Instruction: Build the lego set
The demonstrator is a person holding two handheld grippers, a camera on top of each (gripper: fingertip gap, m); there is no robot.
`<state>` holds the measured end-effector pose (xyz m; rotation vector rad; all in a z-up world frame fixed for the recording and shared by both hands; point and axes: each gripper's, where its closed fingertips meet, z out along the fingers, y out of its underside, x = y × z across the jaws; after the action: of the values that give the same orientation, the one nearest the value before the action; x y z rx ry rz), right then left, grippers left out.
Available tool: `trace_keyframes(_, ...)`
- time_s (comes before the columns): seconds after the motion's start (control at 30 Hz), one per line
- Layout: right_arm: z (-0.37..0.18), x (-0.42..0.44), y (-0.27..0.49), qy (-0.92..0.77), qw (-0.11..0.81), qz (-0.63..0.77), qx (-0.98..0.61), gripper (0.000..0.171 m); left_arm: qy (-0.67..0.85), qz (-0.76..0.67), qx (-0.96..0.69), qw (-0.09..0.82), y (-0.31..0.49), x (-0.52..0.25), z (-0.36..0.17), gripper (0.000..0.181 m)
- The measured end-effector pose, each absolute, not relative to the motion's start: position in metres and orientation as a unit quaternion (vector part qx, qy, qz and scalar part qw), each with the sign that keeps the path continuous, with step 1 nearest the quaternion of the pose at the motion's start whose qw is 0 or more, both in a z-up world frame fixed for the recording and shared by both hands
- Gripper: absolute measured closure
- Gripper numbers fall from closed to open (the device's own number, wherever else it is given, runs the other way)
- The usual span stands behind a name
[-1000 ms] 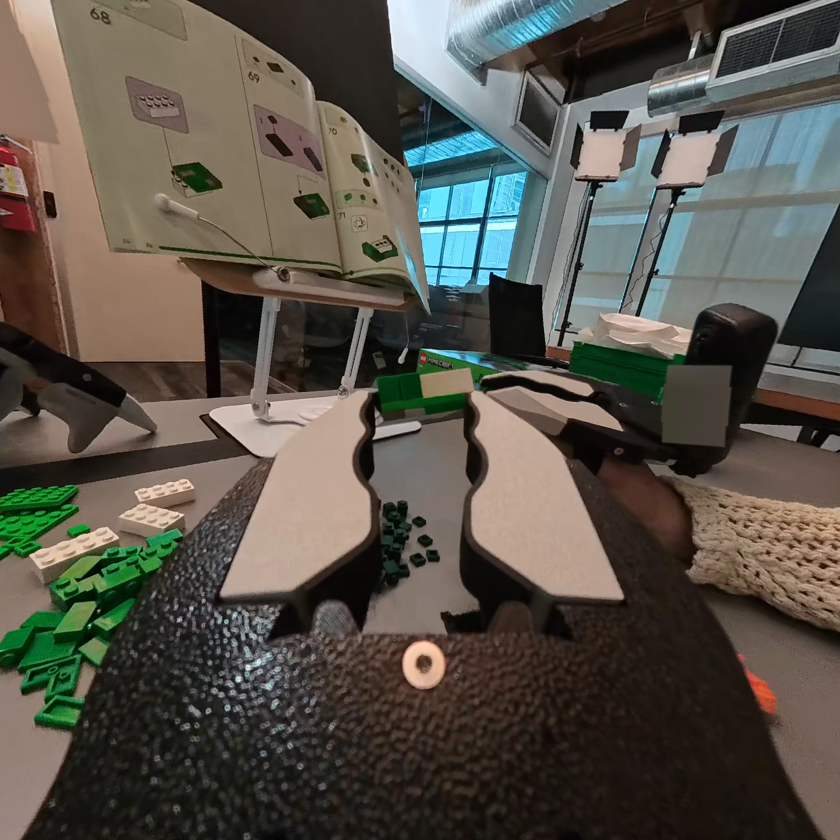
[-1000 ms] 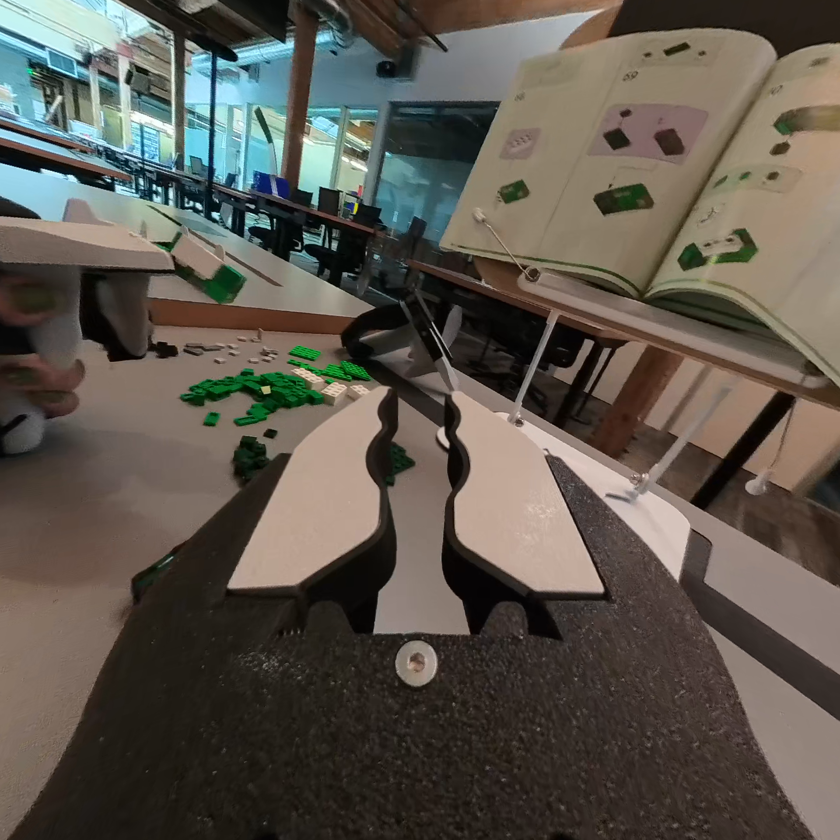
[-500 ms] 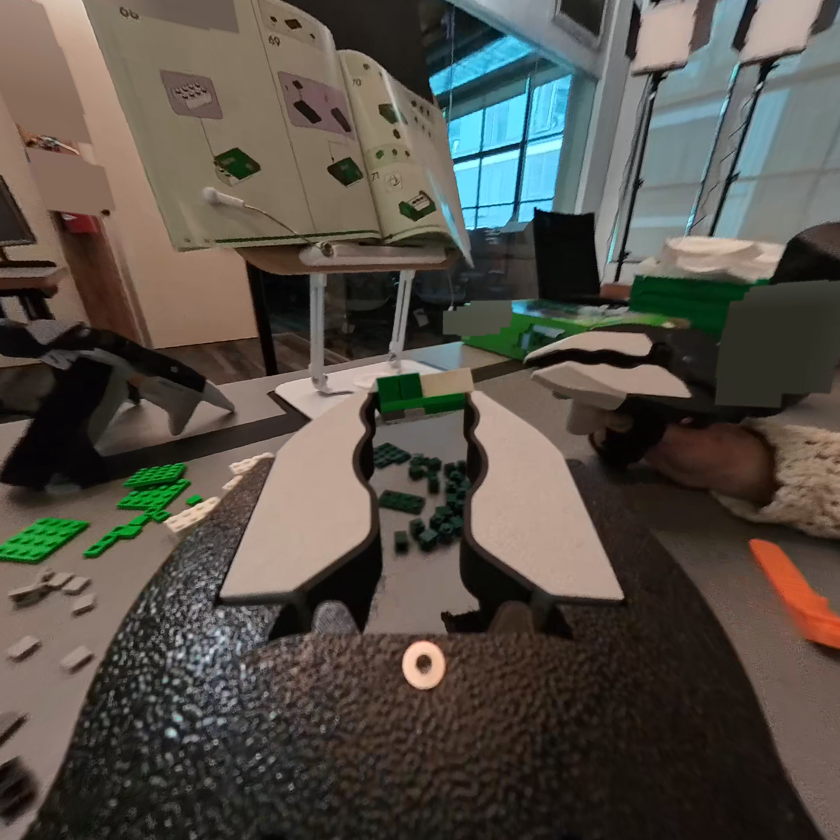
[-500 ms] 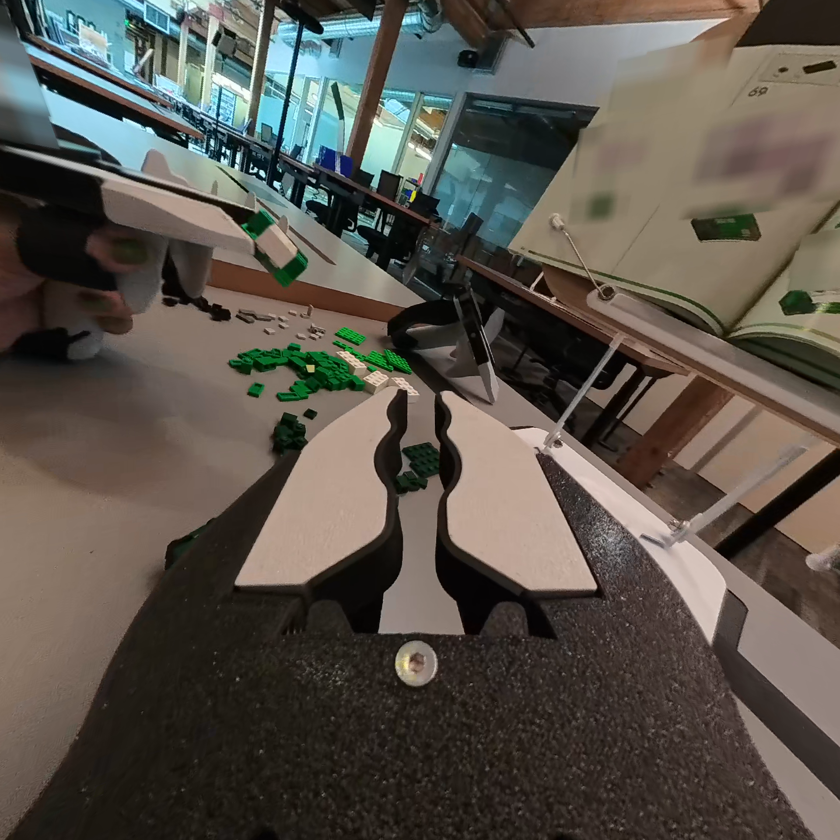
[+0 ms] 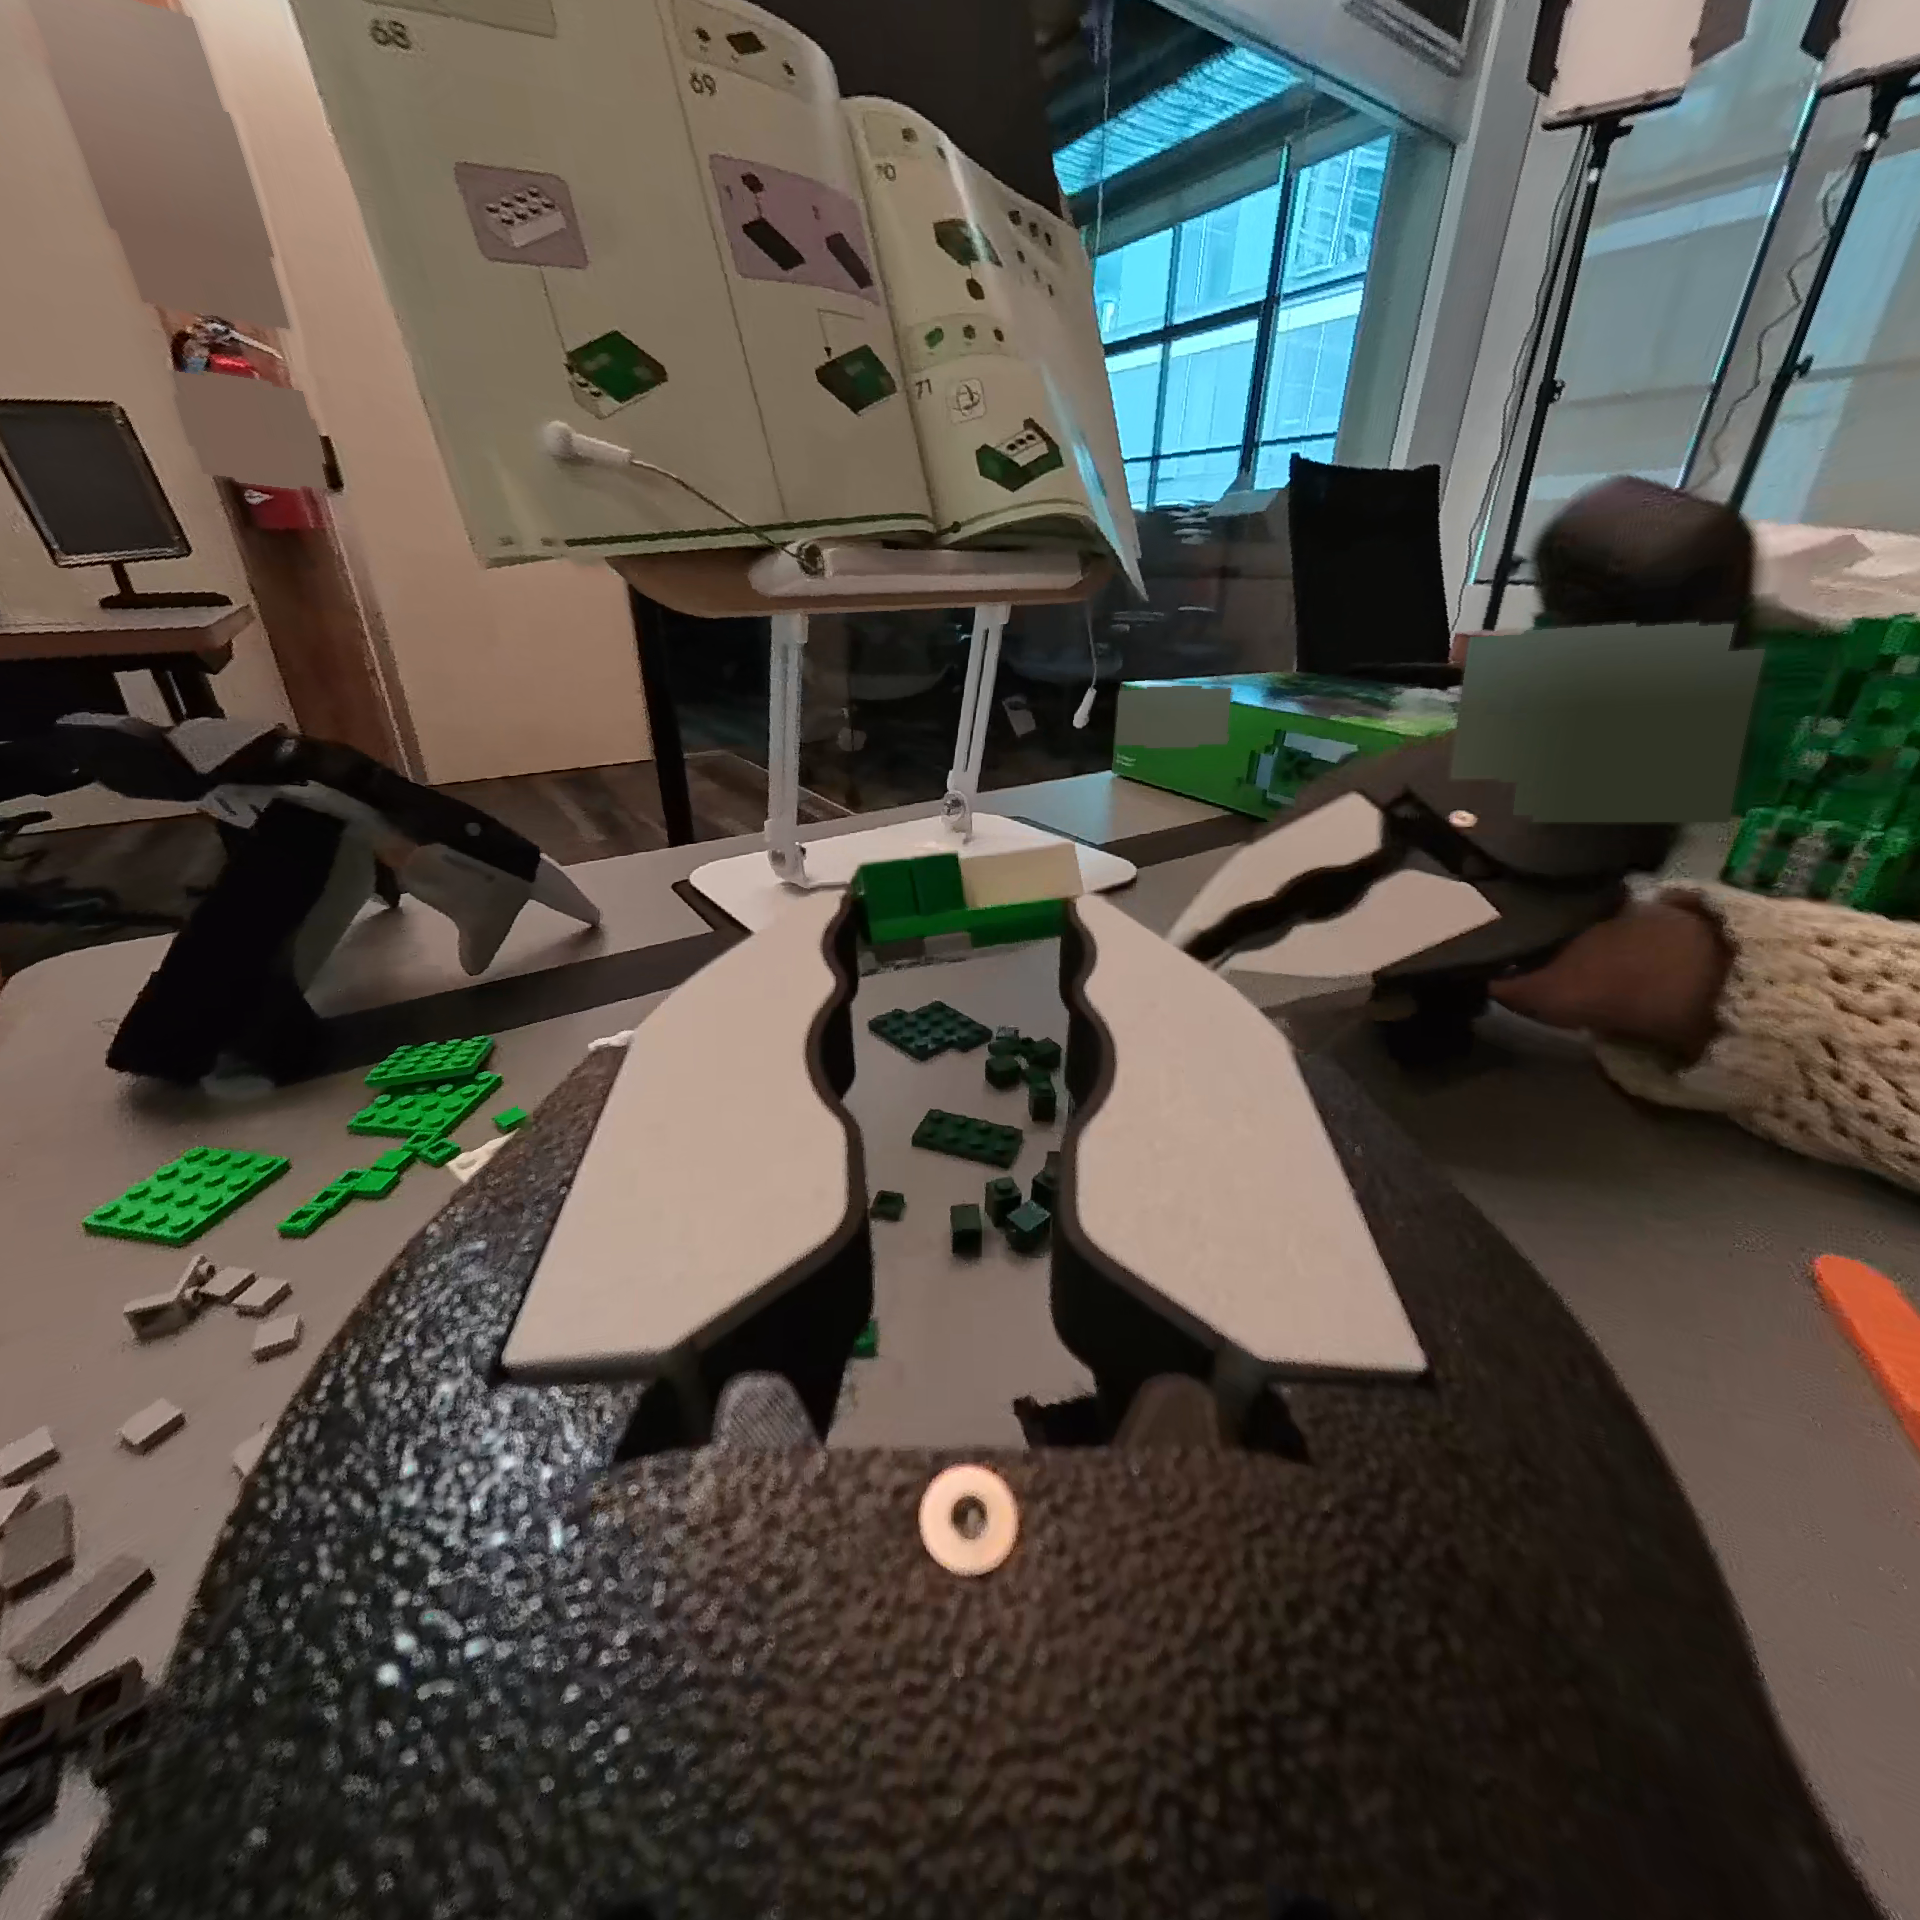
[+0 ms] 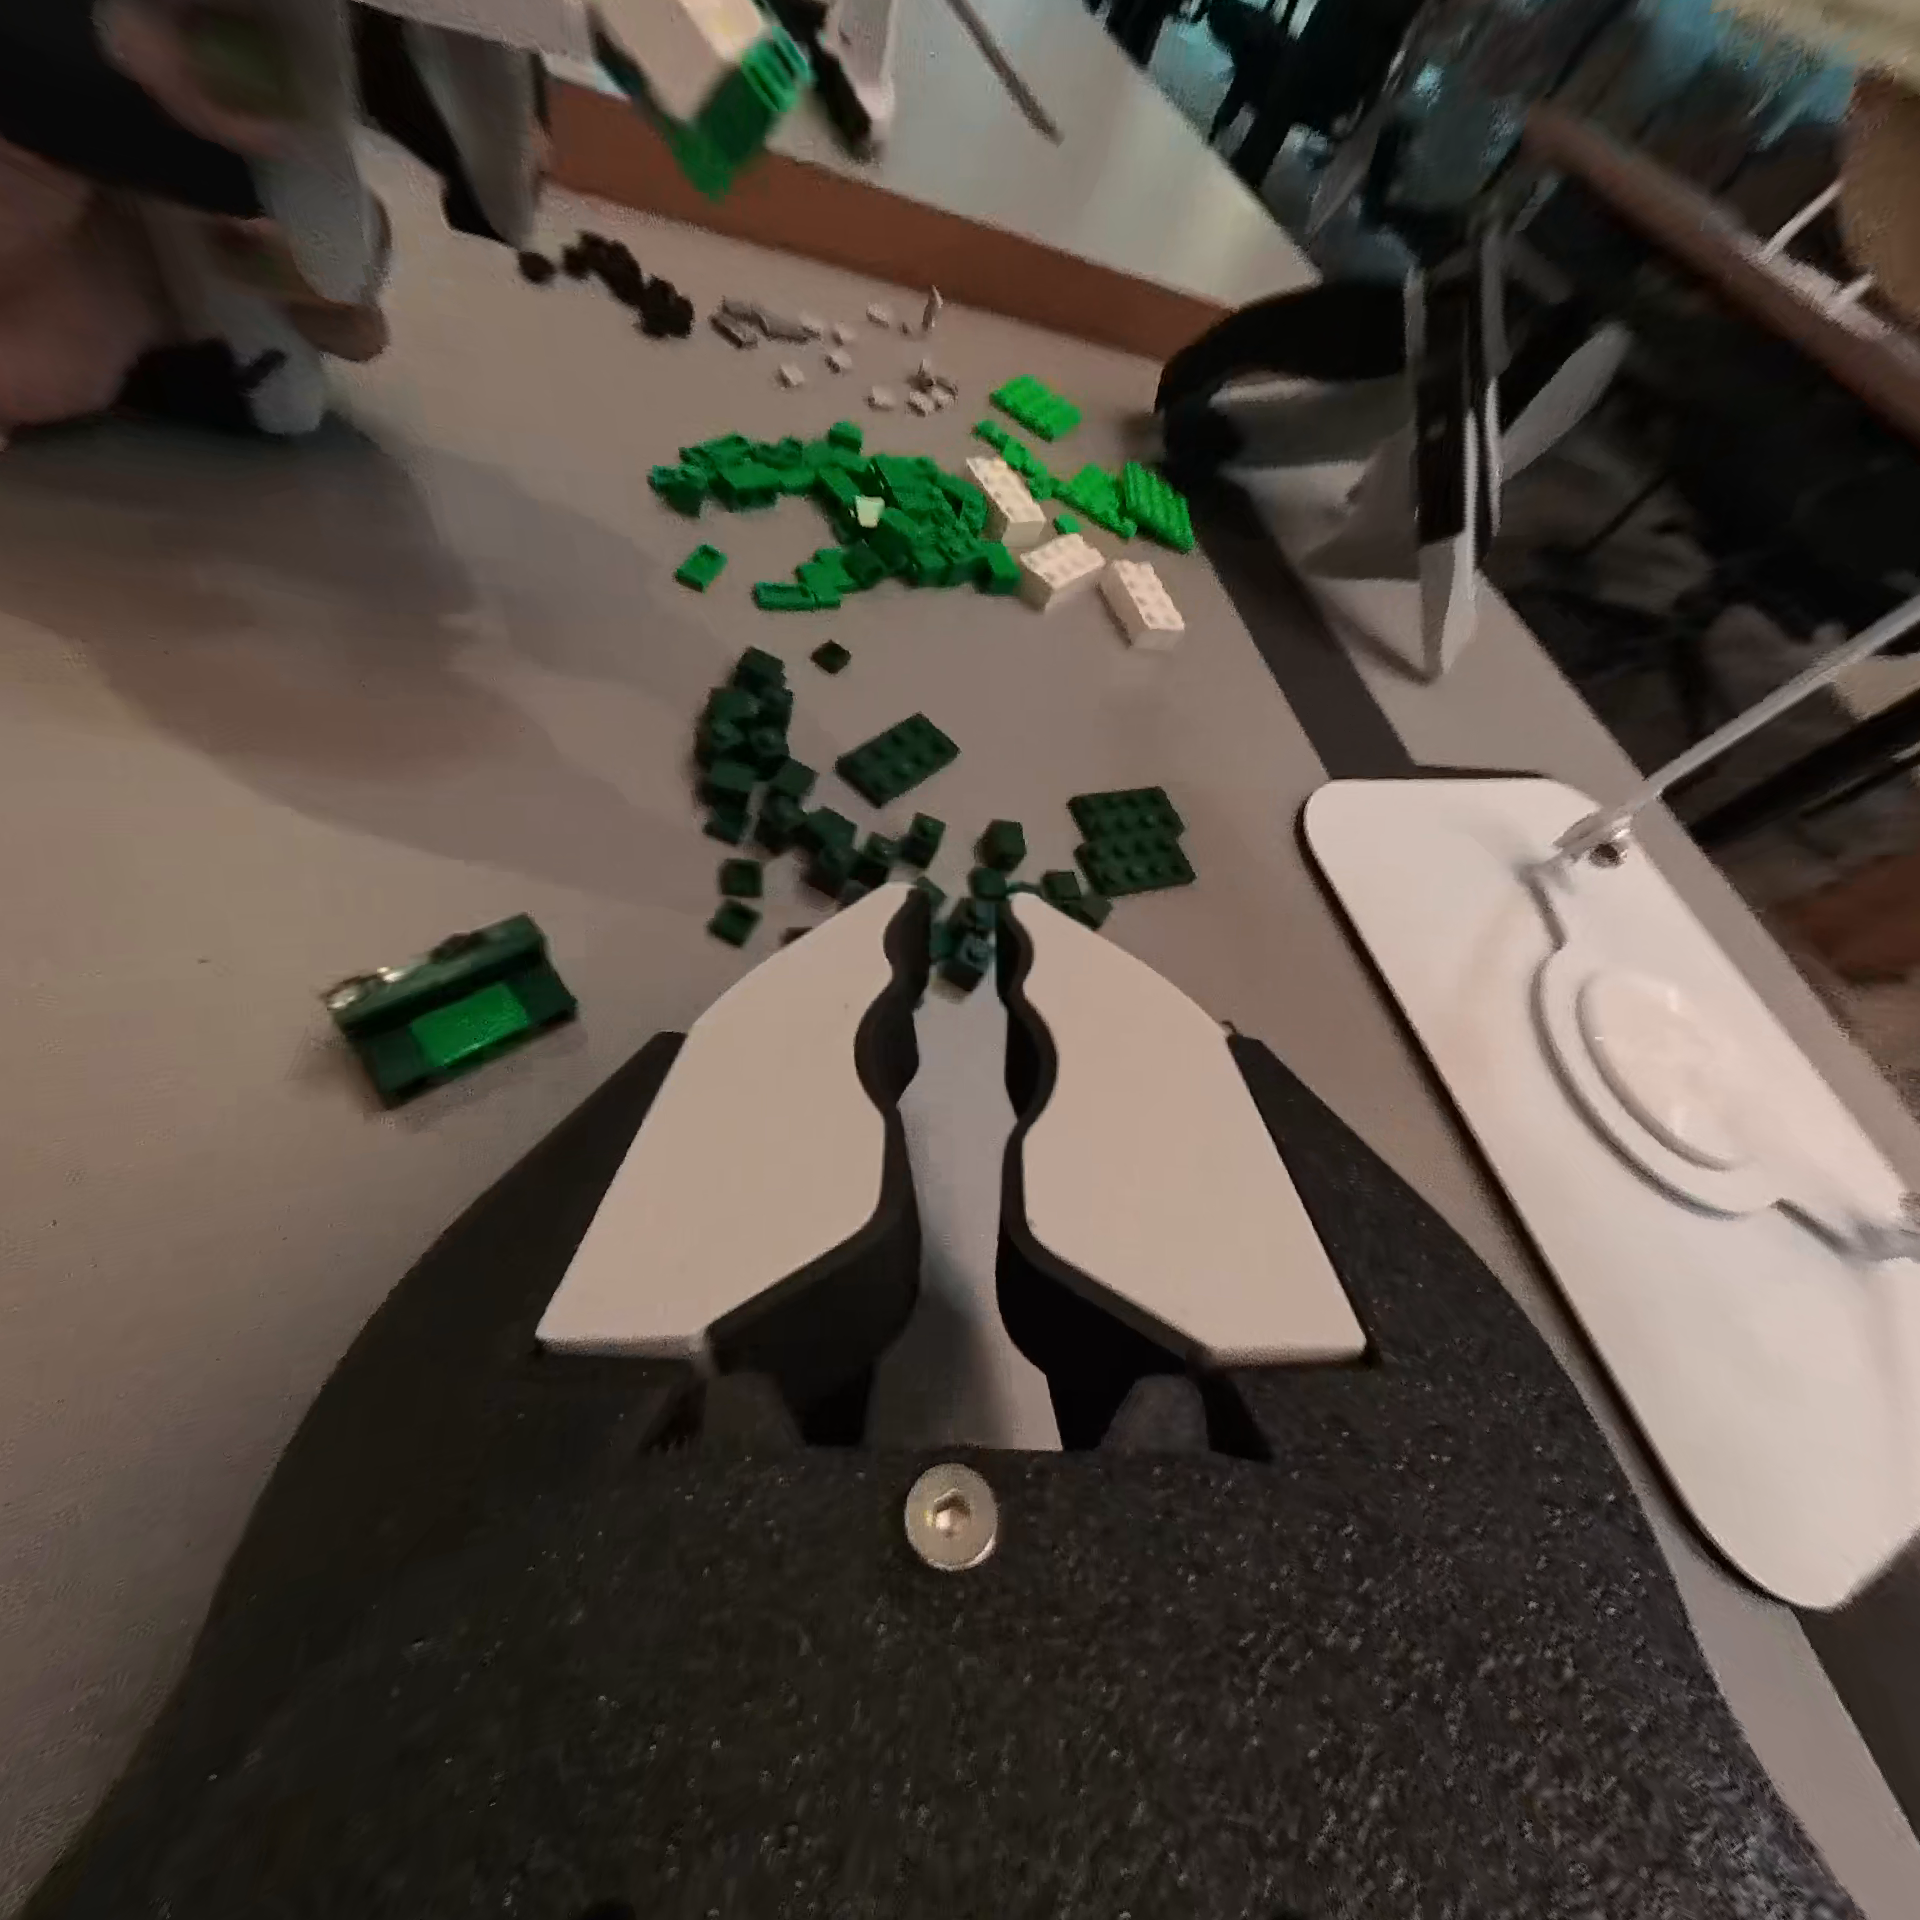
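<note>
My left gripper (image 5: 961, 920) is shut on a small green and white lego assembly (image 5: 966, 894) and holds it above the grey table. The same assembly shows blurred at the top of the right wrist view (image 6: 717, 94). My right gripper (image 6: 964, 902) is tilted down over a scatter of dark green small pieces (image 6: 769, 769), its fingers a narrow gap apart with nothing between them. It also shows in the left wrist view (image 5: 1340, 904), to the right of the assembly. Dark green plates (image 6: 1132, 842) lie just beyond its tips. A dark green sub-assembly (image 6: 452, 1008) lies to its left.
An open instruction book (image 5: 727, 291) sits on a white stand whose base (image 6: 1610, 1143) is right of my right gripper. Bright green pieces (image 6: 883, 520), white bricks (image 6: 1060, 566) and grey pieces (image 5: 208, 1288) lie around. An orange tool (image 5: 1870, 1340), a black-and-grey object (image 5: 312, 862) and a green box (image 5: 1299, 748) stand about. The black-and-grey object (image 5: 312, 862) is about 25 cm from my left fingertips. Look for it in the right wrist view (image 6: 1363, 357) too.
My right gripper has tipped down from level and moved over the dark green pieces. My left gripper has kept hold of the assembly and shifted so the dark green pile lies under it.
</note>
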<state>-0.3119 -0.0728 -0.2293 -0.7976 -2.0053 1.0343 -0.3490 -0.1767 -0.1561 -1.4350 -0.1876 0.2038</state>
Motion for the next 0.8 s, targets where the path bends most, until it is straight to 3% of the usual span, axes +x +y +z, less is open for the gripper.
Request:
trace_keyframes(0.2, -0.249, -0.316, -0.073, -0.816, 0.222, 0.412, -0.338, 0.158, -0.063, 0.100, -0.672, 0.731, -0.171, -0.343, -0.160, 0.145)
trace_keyframes(0.8, -0.262, -0.324, -0.065, -0.814, 0.196, 0.377, -0.395, 0.156, -0.039, 0.114, -0.682, 0.721, -0.166, -0.337, -0.164, 0.145)
